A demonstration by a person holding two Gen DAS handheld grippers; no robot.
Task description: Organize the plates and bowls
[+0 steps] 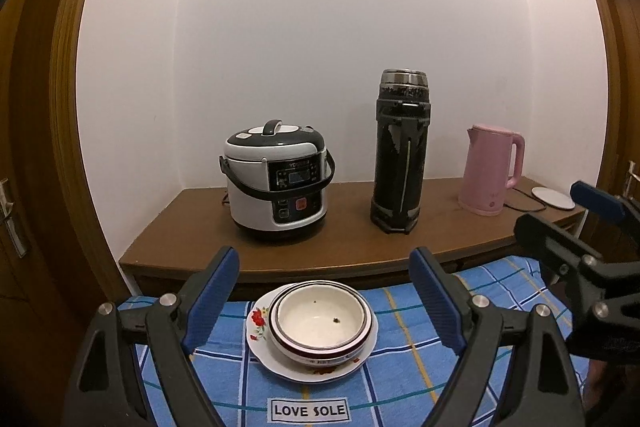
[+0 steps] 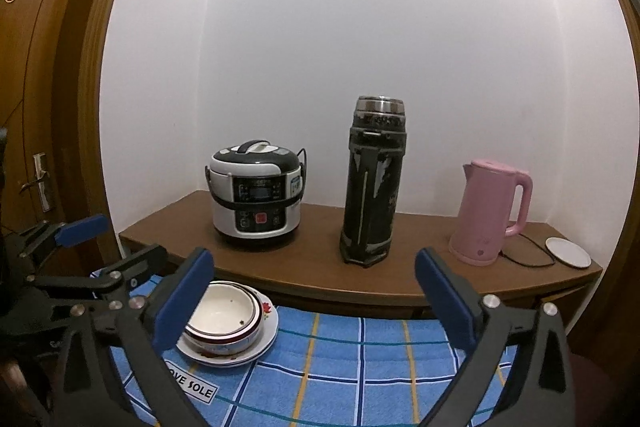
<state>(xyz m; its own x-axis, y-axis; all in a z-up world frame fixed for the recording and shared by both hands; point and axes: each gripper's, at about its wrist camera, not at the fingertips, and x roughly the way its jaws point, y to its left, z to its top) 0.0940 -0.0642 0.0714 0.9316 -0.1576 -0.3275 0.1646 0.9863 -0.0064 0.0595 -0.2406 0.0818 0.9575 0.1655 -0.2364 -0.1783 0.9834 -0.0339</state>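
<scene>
left wrist: left gripper [image 1: 324, 301] jaws apart, empty, framing bowls [image 1: 322, 323] nested on plate [image 1: 256, 323] to save room | right wrist: right gripper [image 2: 312, 299] jaws apart, empty, right of plate [image 2: 269, 331]; stack looks finished

Stacked bowls [image 2: 224, 321] on plate [image 2: 267, 337], blue cloth [image 2: 360, 367].

The right gripper's left finger [image 2: 182, 301] covers the near-left side of the stacked bowls [image 2: 224, 319]; the cloth label [image 2: 192, 385] loses its first letters behind it; the rice cooker [image 2: 256, 199] panel text is too small to read; the plate [image 1: 312, 367] is mostly hidden under the bowls.
</scene>
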